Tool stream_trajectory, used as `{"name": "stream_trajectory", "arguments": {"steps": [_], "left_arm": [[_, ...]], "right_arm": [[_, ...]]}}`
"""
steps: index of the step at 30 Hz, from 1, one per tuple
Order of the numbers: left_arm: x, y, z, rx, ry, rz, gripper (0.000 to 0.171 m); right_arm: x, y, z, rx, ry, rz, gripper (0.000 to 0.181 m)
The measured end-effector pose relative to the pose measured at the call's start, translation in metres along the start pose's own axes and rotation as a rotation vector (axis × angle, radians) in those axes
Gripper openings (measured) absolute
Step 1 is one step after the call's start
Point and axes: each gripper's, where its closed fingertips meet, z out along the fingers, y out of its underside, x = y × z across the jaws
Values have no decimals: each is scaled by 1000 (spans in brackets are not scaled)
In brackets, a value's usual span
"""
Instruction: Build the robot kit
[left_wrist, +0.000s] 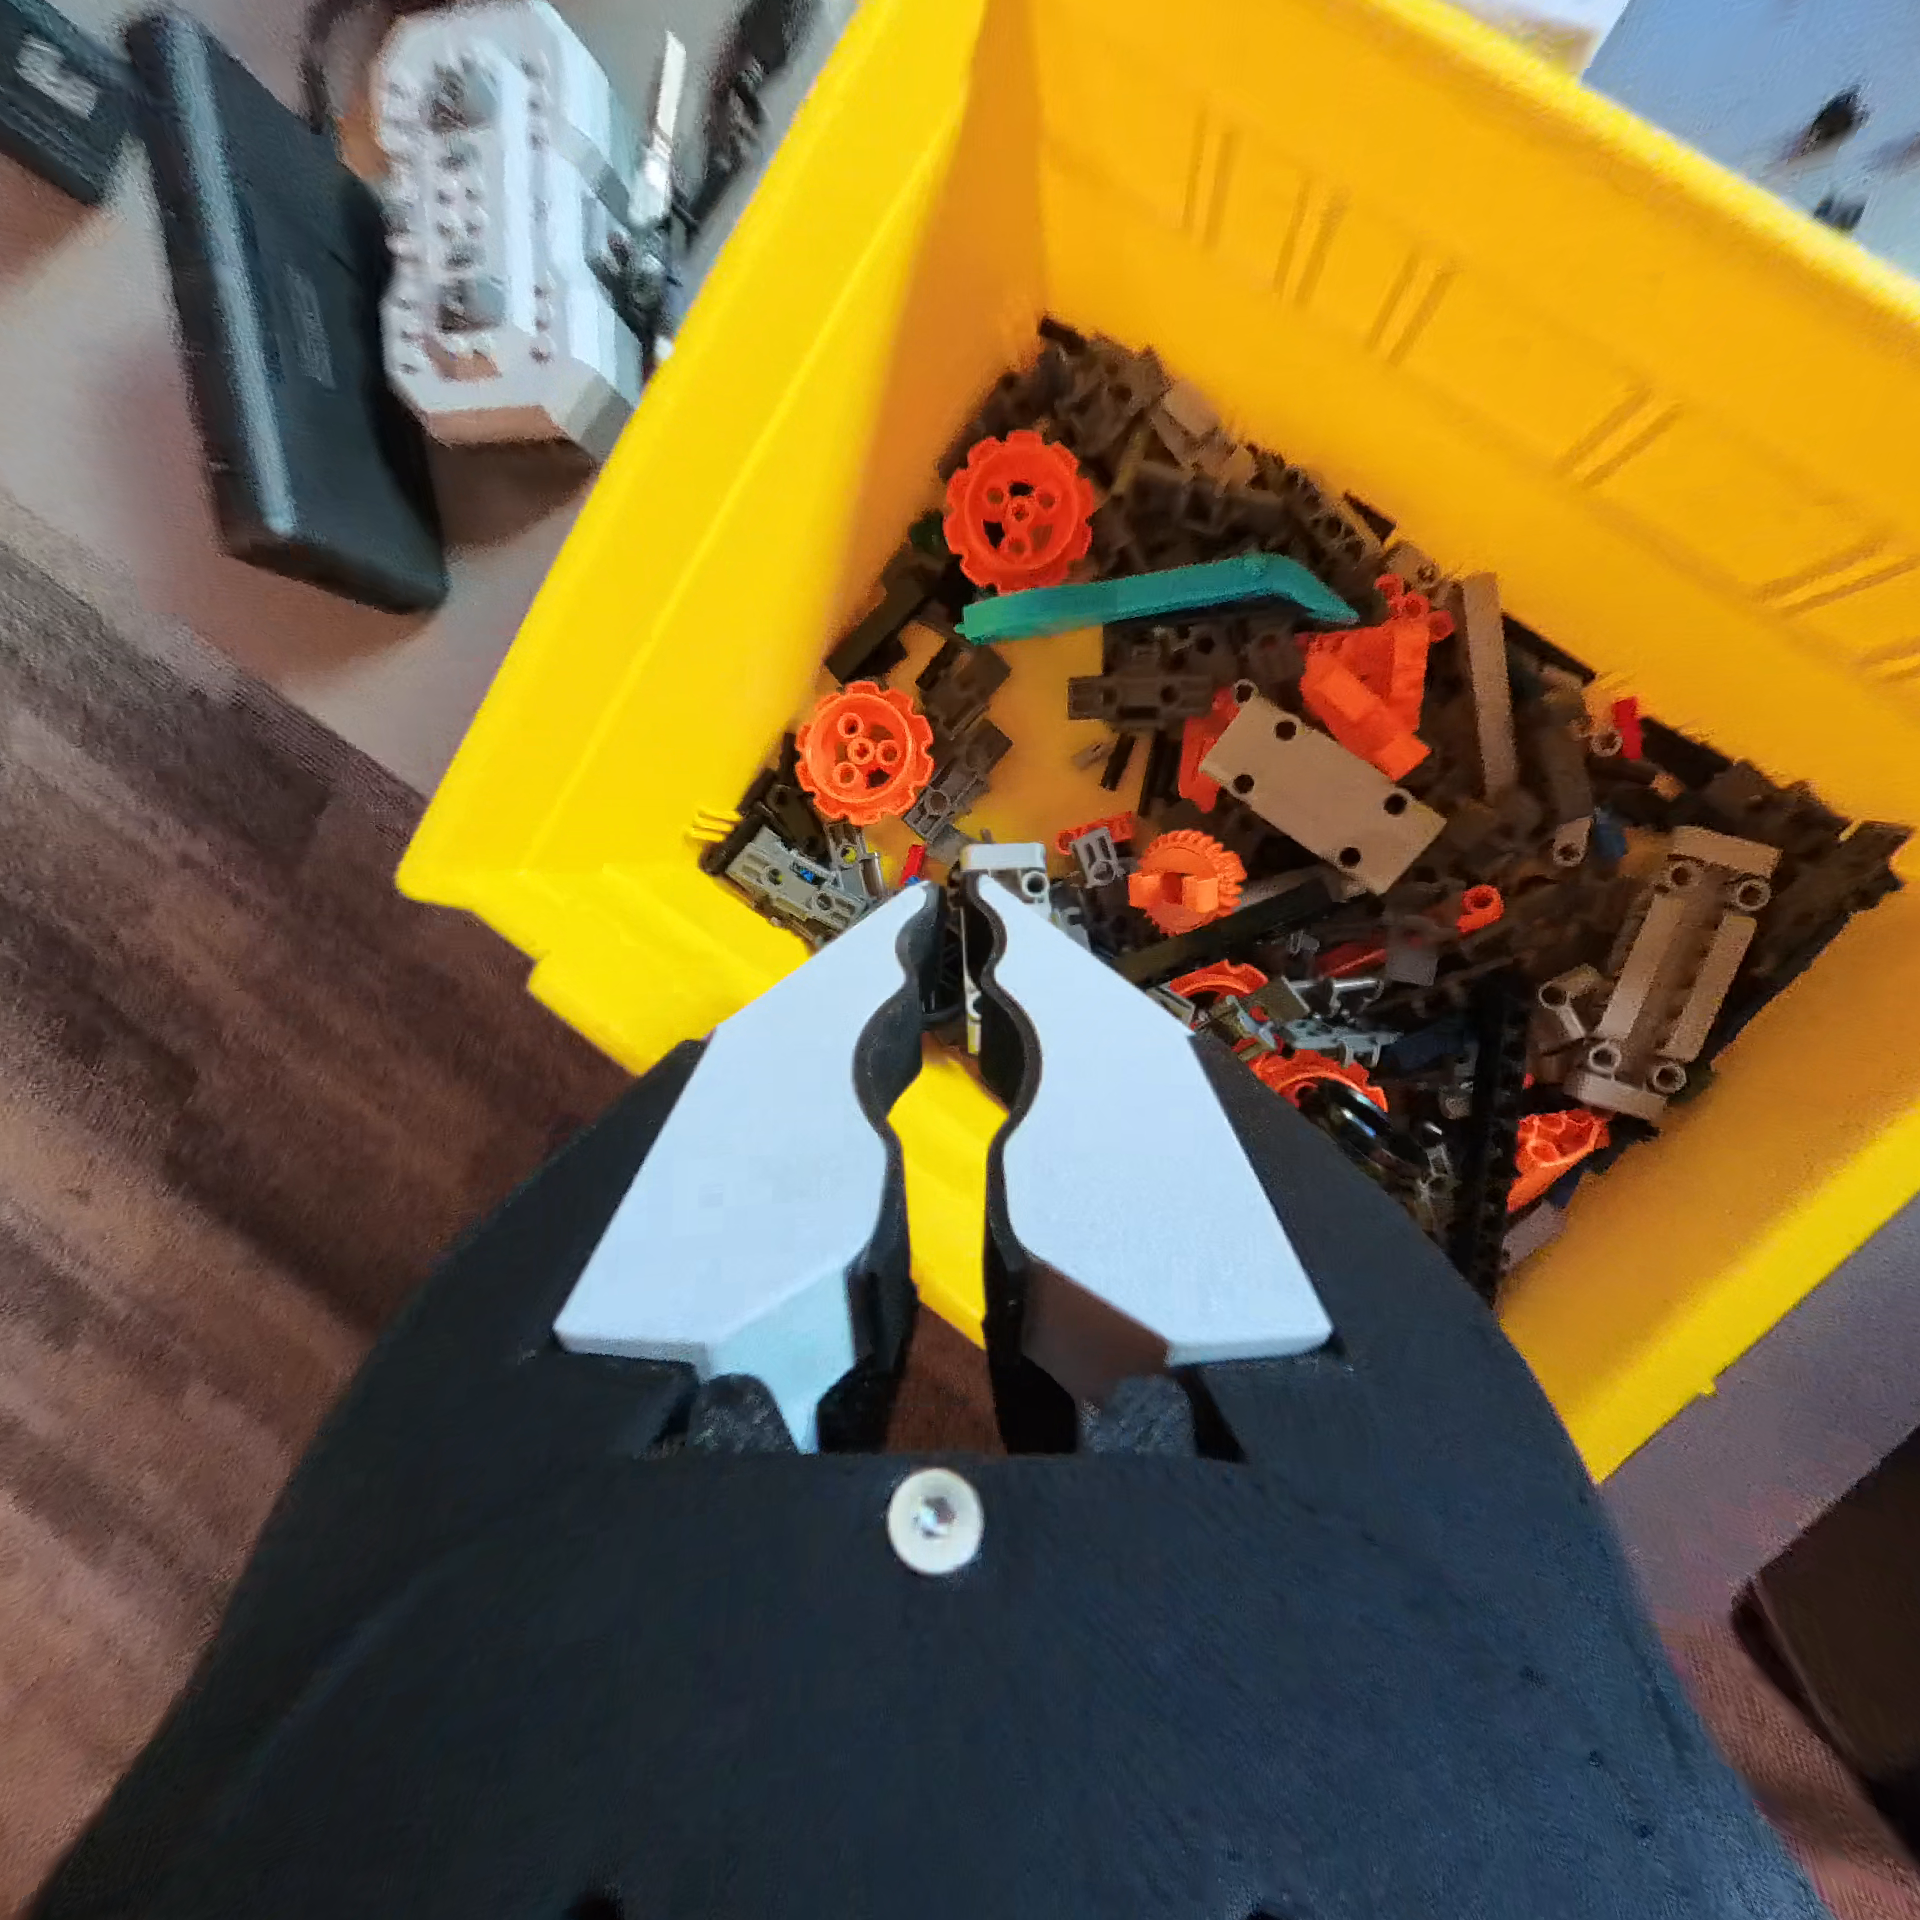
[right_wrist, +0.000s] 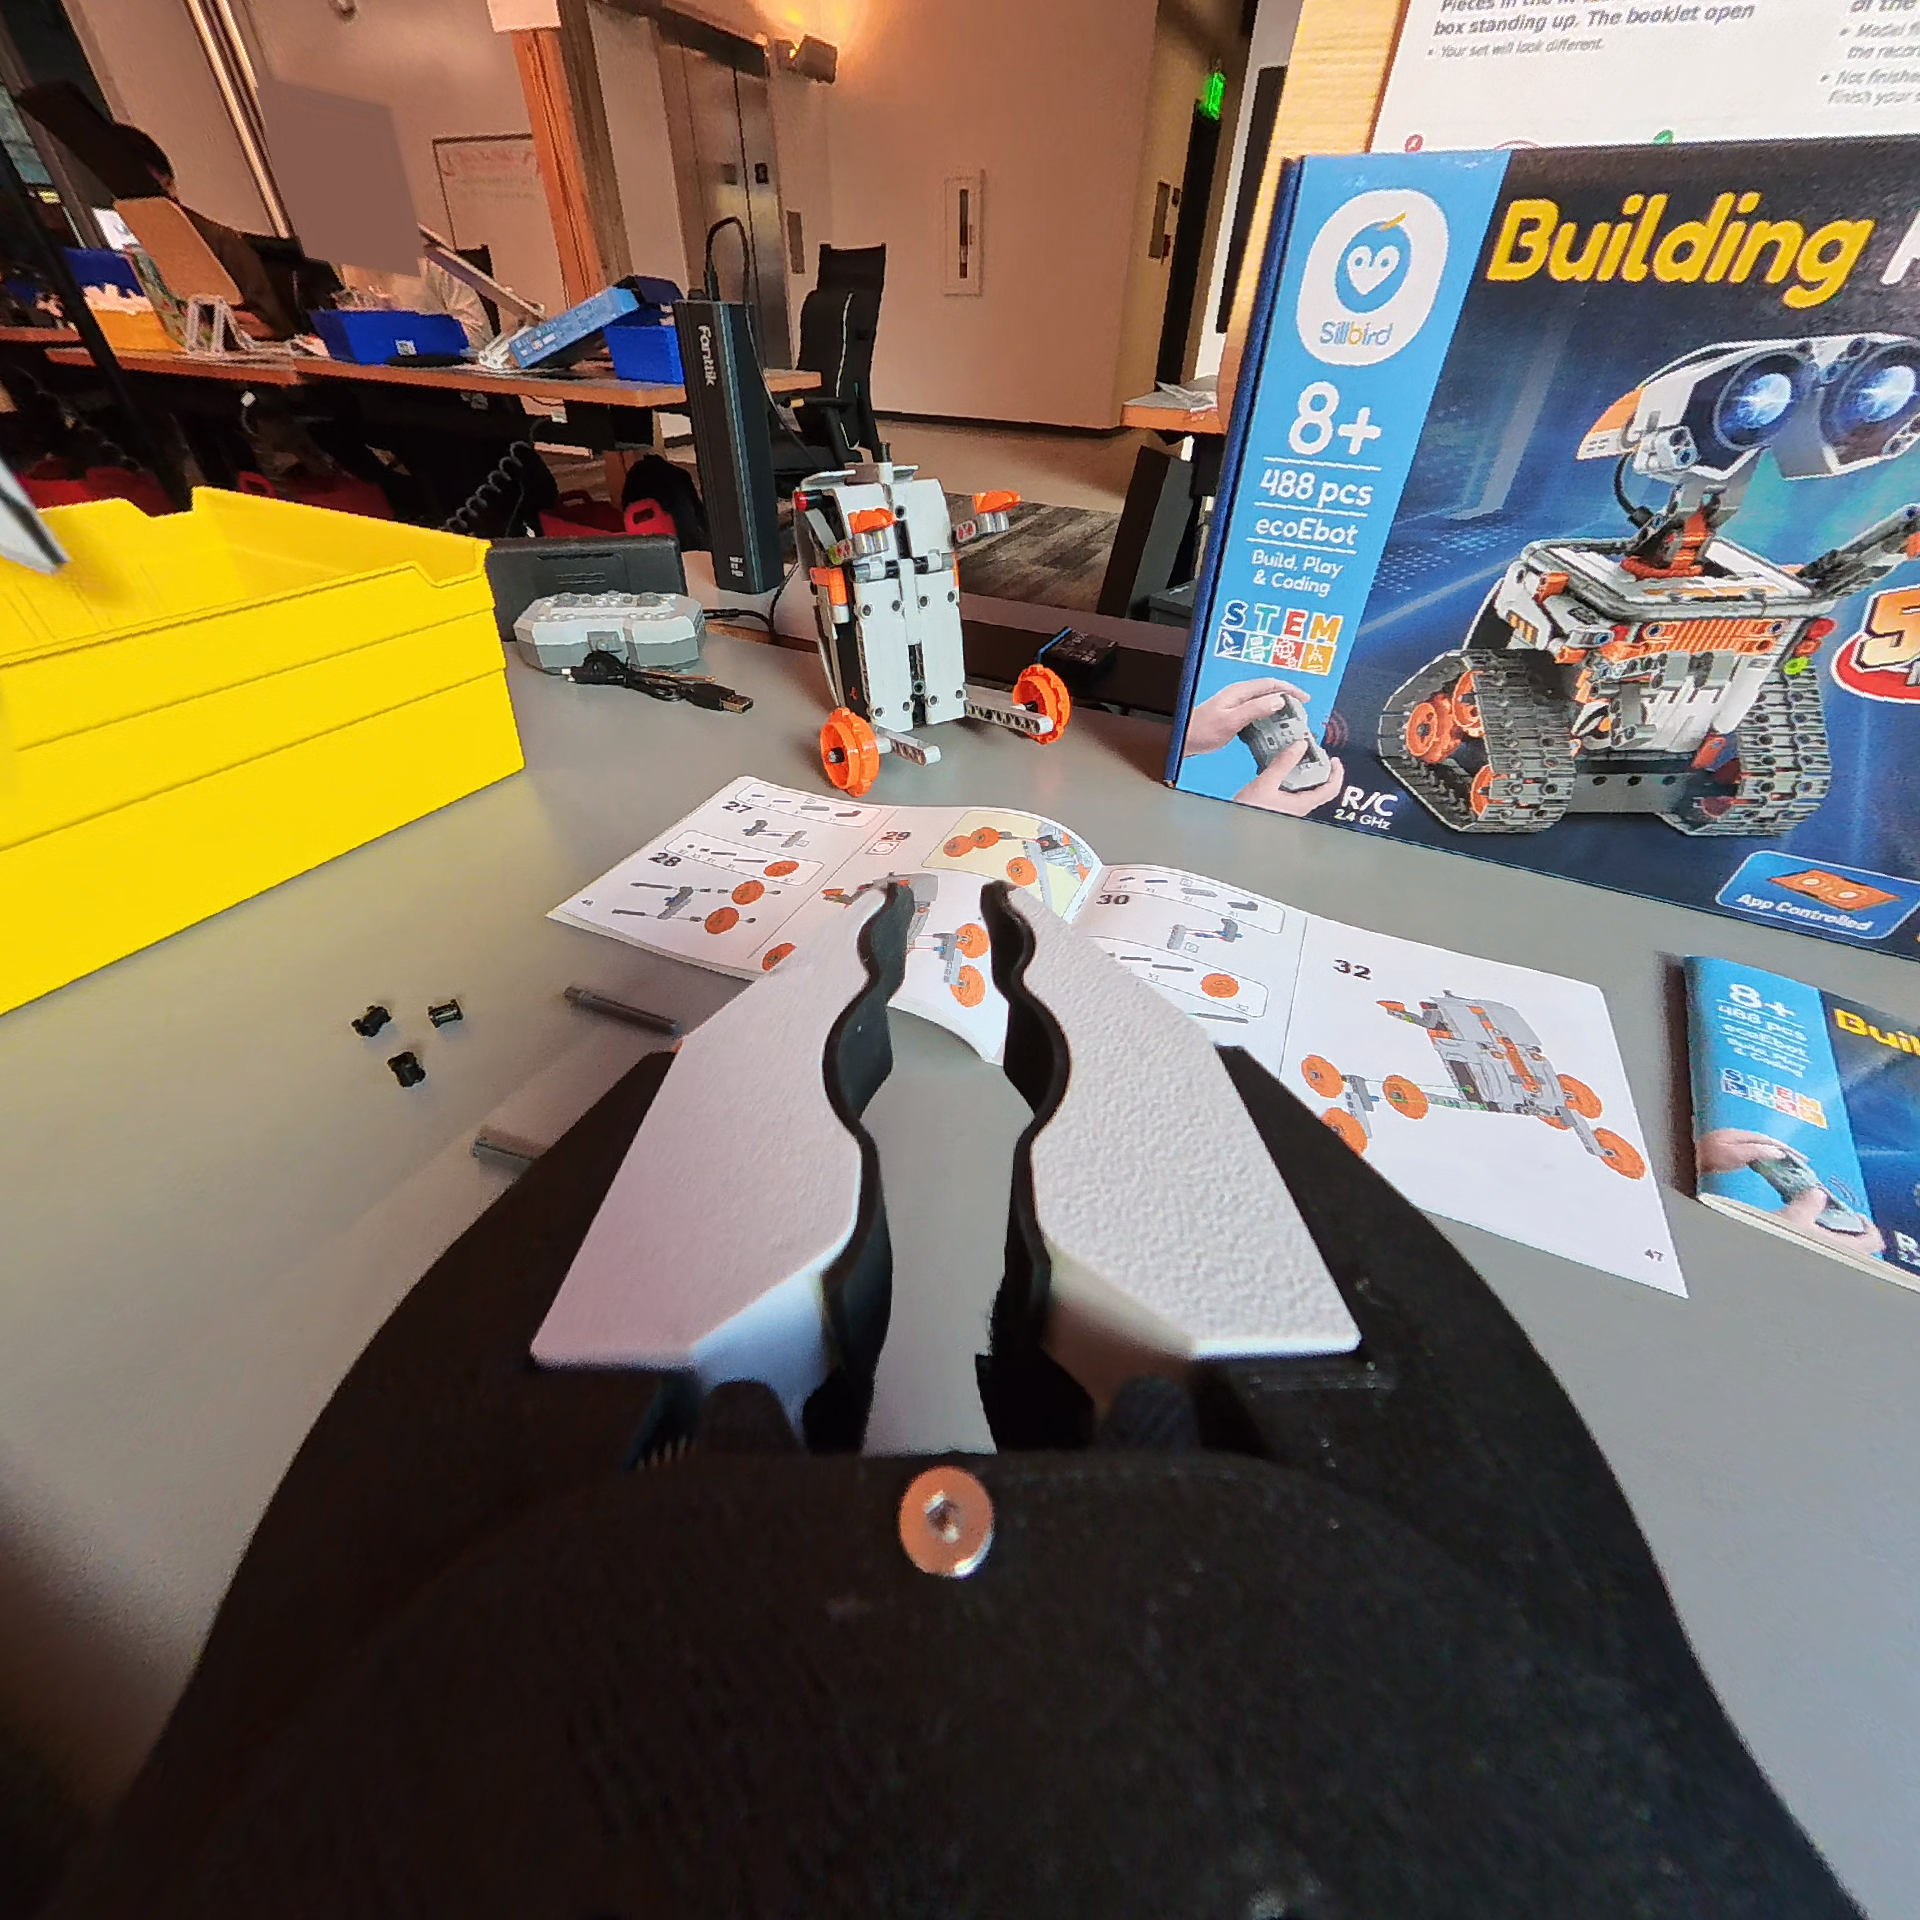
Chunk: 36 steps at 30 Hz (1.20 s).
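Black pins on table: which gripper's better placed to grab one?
Right. Right gripper is open, empty, near the black pins; left gripper is at the yellow bin, shut on a grey piece.

Printed writing marks the blue box (right_wrist: 1558, 499), open booklet (right_wrist: 1475, 1049) and, seemingly, black tower (right_wrist: 730, 447).

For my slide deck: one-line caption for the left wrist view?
Left gripper shut on a light grey piece over a yellow bin of building parts.

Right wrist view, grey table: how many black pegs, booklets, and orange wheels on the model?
Black pegs: 3
Booklets: 2
Orange wheels on the model: 2
Total: 7
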Motion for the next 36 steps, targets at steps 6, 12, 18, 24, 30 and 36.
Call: {"name": "stream_trajectory", "arguments": {"steps": [6,12,18,24,30,36], "left_arm": [[-28,7,47,-320,-53,152,38],[-13,14,82,-453,114,83,48],[-13,10,90,-470,116,127,22],[6,15,50,-407,155,100,22],[20,20,32,-387,171,96,22],[17,28,38,-430,150,110,22]], "right_arm": [[-3,2,1,-12,-12,-21,14],[-7,3,2,-18,-32,-20,14],[-11,2,2,-20,-51,-37,14],[-12,1,3,-19,-69,-31,14],[-13,2,4,-20,-88,-11,14],[-13,2,4,-21,-91,-7,14]]}}
